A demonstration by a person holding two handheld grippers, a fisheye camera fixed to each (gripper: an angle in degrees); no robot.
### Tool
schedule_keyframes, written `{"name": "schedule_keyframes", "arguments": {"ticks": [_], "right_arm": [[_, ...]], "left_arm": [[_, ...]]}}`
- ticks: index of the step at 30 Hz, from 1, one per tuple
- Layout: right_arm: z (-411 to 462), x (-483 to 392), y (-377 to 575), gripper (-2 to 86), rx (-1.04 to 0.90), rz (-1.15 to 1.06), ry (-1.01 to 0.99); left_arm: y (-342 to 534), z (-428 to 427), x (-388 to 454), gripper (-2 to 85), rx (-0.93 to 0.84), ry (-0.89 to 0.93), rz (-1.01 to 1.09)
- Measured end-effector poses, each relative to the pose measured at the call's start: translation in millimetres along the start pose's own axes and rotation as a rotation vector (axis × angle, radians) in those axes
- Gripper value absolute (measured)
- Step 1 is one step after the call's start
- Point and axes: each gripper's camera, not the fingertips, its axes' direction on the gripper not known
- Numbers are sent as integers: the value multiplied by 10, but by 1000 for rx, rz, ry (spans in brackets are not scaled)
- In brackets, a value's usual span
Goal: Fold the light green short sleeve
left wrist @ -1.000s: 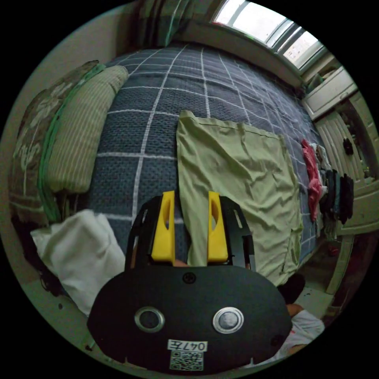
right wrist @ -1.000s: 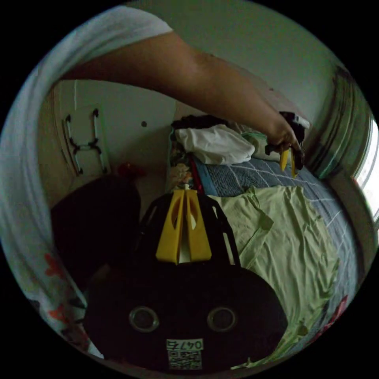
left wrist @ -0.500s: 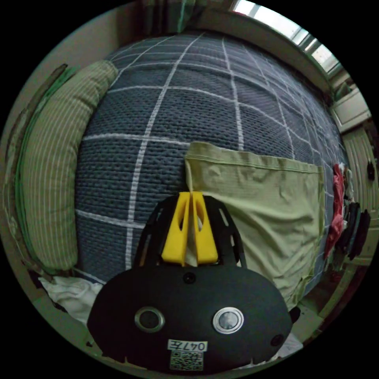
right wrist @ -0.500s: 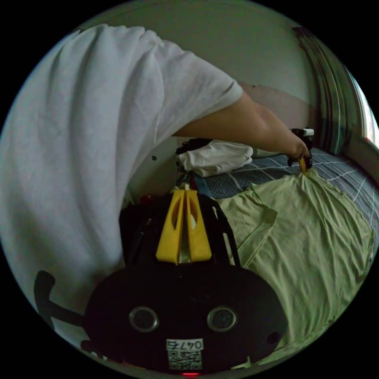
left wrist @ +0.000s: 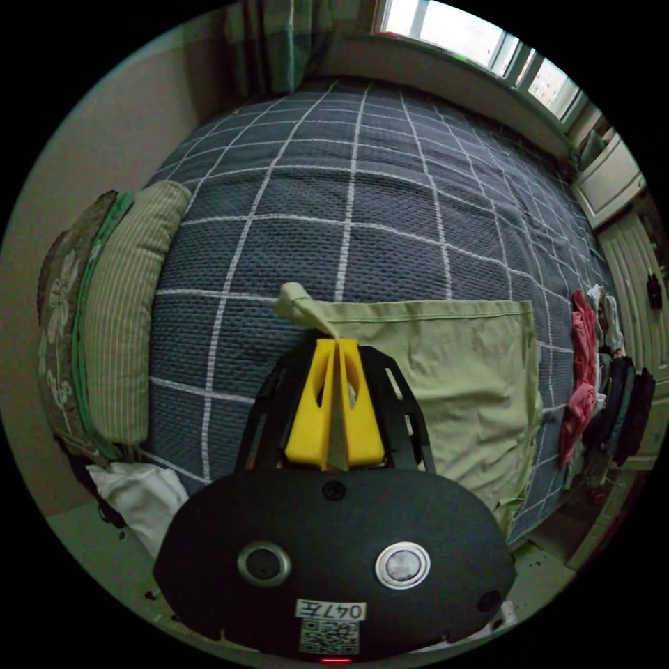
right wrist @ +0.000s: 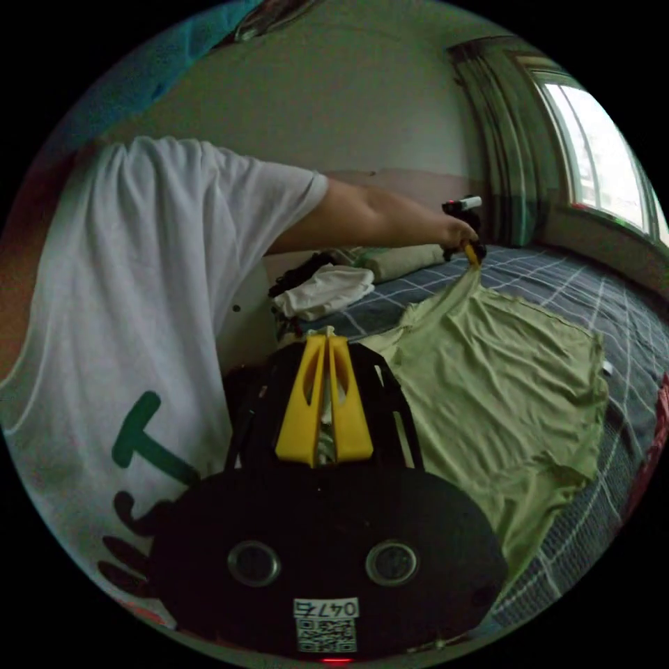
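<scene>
While the light green short sleeve (left wrist: pixel 460 376) is lying spread across the grey checked bedspread (left wrist: pixel 362 209), both grippers are gripping one of its long edges. The left gripper (left wrist: pixel 333 348) is showing its yellow jaws pressed together on a hem corner, a small twist of cloth poking out past the tips; in the right gripper view that same tool (right wrist: pixel 472 252) is hanging out over the bed, pulling the corner up into a peak. The right gripper (right wrist: pixel 322 343) is sitting at the near side of the bed, jaws likewise closed with pale green fabric pinched between them, seemingly at the shoulder or sleeve end of the same edge. So the shirt's long axis is running from the right gripper out to the left one, and the body of the garment is lying off to one side of that line, towards the pile of clothes (left wrist: pixel 599 376) at the bed's far edge. Judging from this, the coming move is probably calling for both held points to be carrying sideways together over the flat half, keeping the edge taut between them.
</scene>
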Motion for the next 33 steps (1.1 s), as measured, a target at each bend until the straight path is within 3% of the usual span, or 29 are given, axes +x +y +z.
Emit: {"name": "schedule_keyframes", "arguments": {"ticks": [11, 16, 27, 30, 33], "right_arm": [[-1424, 1362, 865, -5, -211, 402, 271], [-1780, 1813, 1304, -4, -253, 521, 259], [-2429, 2241, 1825, -3, -262, 589, 241], [-2430, 2363, 1954, 2, -323, 627, 211], [-2457, 2410, 1936, 35, -371, 577, 179]], "left_arm": [[-213, 674, 2563, -8, 32, -119, 143], [-60, 1132, 3558, -7, 25, -237, 224], [406, 1813, 4167, 20, 34, -228, 201], [609, 2057, 4203, 129, -8, -152, 244], [865, 2065, 4245, 198, 35, -231, 320]]}}
